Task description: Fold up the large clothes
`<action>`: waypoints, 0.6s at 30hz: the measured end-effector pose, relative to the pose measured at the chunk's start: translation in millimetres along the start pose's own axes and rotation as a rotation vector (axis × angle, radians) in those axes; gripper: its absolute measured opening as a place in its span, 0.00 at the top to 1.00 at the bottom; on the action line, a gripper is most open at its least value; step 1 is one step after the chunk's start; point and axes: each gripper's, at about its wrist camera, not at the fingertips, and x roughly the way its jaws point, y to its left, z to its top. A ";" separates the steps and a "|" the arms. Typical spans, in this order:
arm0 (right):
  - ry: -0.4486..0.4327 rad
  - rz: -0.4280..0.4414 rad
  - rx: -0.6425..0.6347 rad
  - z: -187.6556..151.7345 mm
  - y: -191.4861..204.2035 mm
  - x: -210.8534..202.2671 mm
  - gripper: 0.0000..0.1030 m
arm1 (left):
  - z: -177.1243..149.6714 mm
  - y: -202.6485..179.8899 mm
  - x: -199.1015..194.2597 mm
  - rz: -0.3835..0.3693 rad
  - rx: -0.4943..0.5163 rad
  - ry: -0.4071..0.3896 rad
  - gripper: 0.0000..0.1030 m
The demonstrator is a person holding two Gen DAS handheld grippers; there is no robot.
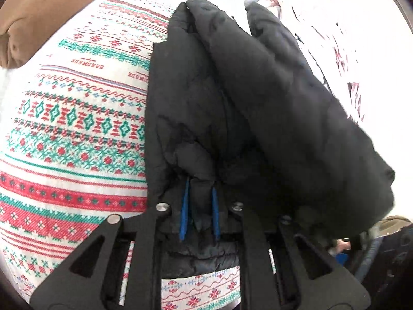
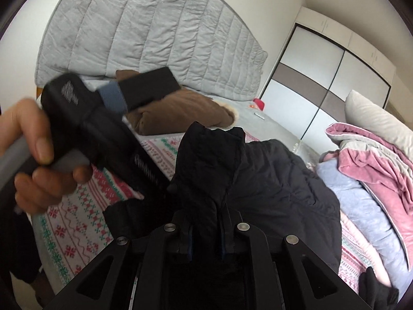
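- Black and puffy, one padded jacket [image 1: 258, 98] is the only big piece of clothing being handled, and two grippers hold it.
- The left gripper [image 1: 200, 206] has two blue-edged fingers [image 1: 184, 214] almost together, pinching a fold of the jacket at its near edge. The rest of the jacket stretches away from it, up and to the right.
- The right gripper [image 2: 205, 228] is pinching too. A ridge of the jacket [image 2: 271, 180] sits squeezed between its two fingers and bulges up just past them.
- In the right wrist view, one hand [image 2: 33, 155] grips the grey handle of the left gripper's black body, off to the left and above the bed.
- Under the jacket lies one white bed sheet [image 1: 77, 134] with red and green snowflake stripes.
- Farther back on the bed sit one brown fuzzy garment [image 2: 180, 111], one pile of pink and grey bedding [image 2: 374, 160] on the right, and a small red thing [image 2: 259, 102].
- Behind the bed stands a grey padded headboard [image 2: 155, 25].
- One wardrobe [image 2: 322, 77] with white and grey doors is in the corner.
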 end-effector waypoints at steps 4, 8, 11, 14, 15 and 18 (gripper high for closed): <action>0.028 0.022 -0.039 -8.9 11.1 6.2 0.80 | -0.7 14.7 -12.0 -0.018 -0.009 -0.006 0.84; 0.049 0.042 -0.042 -16.5 14.8 8.7 0.78 | 2.1 29.6 -26.4 -0.046 -0.045 -0.021 0.83; 0.068 0.072 -0.019 -20.8 12.9 14.6 0.76 | 6.6 42.0 -39.5 -0.049 -0.068 -0.050 0.83; 0.090 0.096 -0.009 -26.2 13.0 21.4 0.75 | 7.0 53.9 -48.6 -0.054 -0.106 -0.072 0.81; 0.095 0.100 -0.007 -27.5 13.4 23.2 0.75 | 6.0 58.8 -47.7 -0.051 -0.114 -0.070 0.81; 0.122 0.115 0.003 -33.3 13.1 30.3 0.74 | 2.4 59.5 -49.5 -0.045 -0.111 -0.066 0.81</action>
